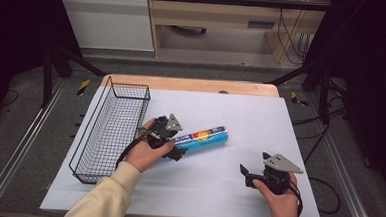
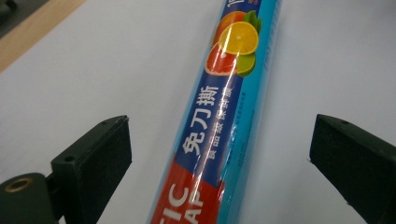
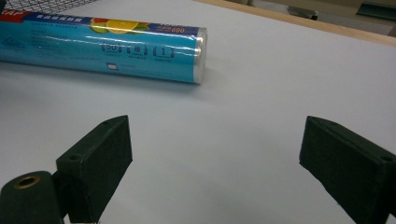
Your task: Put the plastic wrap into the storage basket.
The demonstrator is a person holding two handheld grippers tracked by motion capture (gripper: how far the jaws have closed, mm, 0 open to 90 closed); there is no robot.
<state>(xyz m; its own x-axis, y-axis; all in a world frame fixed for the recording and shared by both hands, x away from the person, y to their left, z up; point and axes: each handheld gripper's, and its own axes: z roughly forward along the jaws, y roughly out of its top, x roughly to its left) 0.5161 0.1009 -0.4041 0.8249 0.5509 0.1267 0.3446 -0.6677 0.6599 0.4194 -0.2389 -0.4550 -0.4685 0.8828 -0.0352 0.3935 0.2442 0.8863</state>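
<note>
White mat [image 1: 240,116] carries a blue roll [image 2: 224,140] printed with citrus fruit, "免刀撕" and a red "IC AP" band. It lies between the spread jaws of the left gripper [image 2: 219,154], untouched. Right gripper [image 3: 215,163], also spread, points at the roll's end.

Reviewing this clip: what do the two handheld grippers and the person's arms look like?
Both the left gripper and the right gripper are black, with thick rectangular jaws, a grey three-cornered plate on top and a trailing black cable. A brass-coloured insert sits near each base. The left sleeve is cream.
</note>
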